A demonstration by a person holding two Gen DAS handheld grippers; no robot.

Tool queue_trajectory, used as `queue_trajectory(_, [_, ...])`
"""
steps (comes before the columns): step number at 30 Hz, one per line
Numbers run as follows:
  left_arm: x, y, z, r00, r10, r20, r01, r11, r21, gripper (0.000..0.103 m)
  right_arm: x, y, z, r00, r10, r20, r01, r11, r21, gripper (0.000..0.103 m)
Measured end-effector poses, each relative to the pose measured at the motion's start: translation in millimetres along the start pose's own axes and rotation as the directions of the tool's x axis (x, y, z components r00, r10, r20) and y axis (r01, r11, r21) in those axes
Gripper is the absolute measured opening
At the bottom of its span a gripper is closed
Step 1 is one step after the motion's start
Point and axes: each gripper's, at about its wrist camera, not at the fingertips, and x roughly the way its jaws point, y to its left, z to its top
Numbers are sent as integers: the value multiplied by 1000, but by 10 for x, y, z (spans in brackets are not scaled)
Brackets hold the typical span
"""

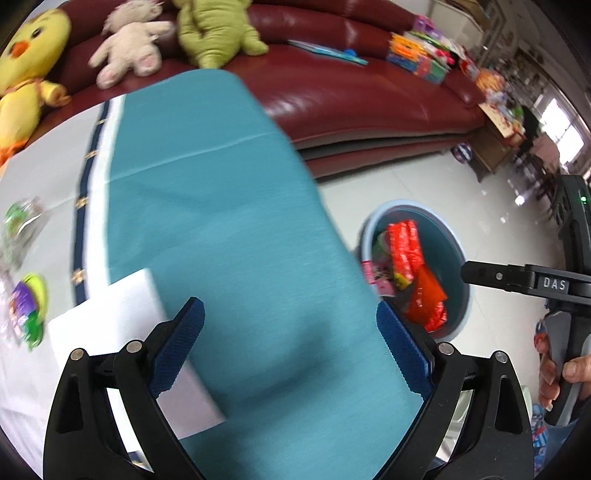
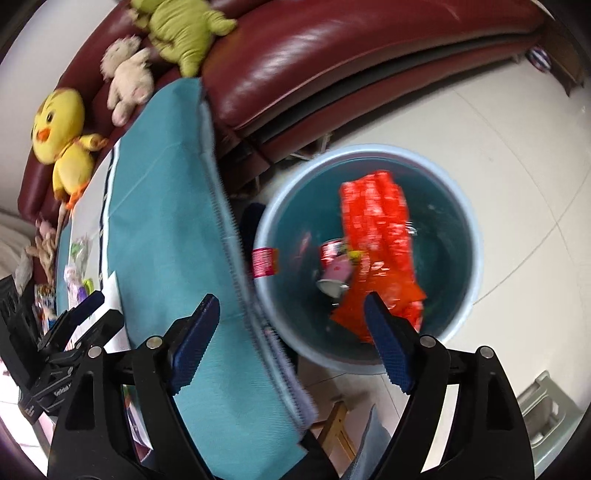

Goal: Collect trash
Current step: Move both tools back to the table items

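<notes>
1. Blurred teal cloth (image 1: pixel 229 236) covers the table and fills most of my left view; its far edge hangs toward a dark red leather sofa (image 1: pixel 351 96).
2. My left gripper (image 1: pixel 290 345) stands wide over the cloth, nothing between the ribbed blue pads.
3. My right gripper (image 2: pixel 290 341) is also wide and empty; its jaws hang over the table's right edge and the bin.
4. On the floor beside that edge sits a round pale-blue bin (image 2: pixel 476 258). Inside lie a crinkled red-orange wrapper (image 2: pixel 380 236), a small pink packet (image 2: pixel 338 271) and other scraps too smeared to name.
5. A pink label (image 2: pixel 264 262) sits at the bin's near rim; I cannot tell whether it is stuck on or loose.
6. Near the table's left edge lie crumpled clear and green wrappers (image 1: pixel 22 225) and a purple-green one (image 1: pixel 27 306), cut off by the frame.
7. A white sheet (image 1: pixel 110 314) lies partly under my left finger.
8. 3 plush toys rest on the sofa: yellow chick (image 1: pixel 26 55), cream bunny (image 1: pixel 129 48), green one (image 1: pixel 214 33).
</notes>
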Motion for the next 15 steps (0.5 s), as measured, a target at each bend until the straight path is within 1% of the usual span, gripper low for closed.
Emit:
queue_trajectory(8, [-323,646,-233,998,54,29,-51,994,-94,95,184,695,-149,999,17,-47,-22,993,-113,77])
queue_trajectory(15, [-605,1226,-492,992,113,47,-104,980,-169,95,358,1327,-432,993,30,-113,-55,973,-224,77])
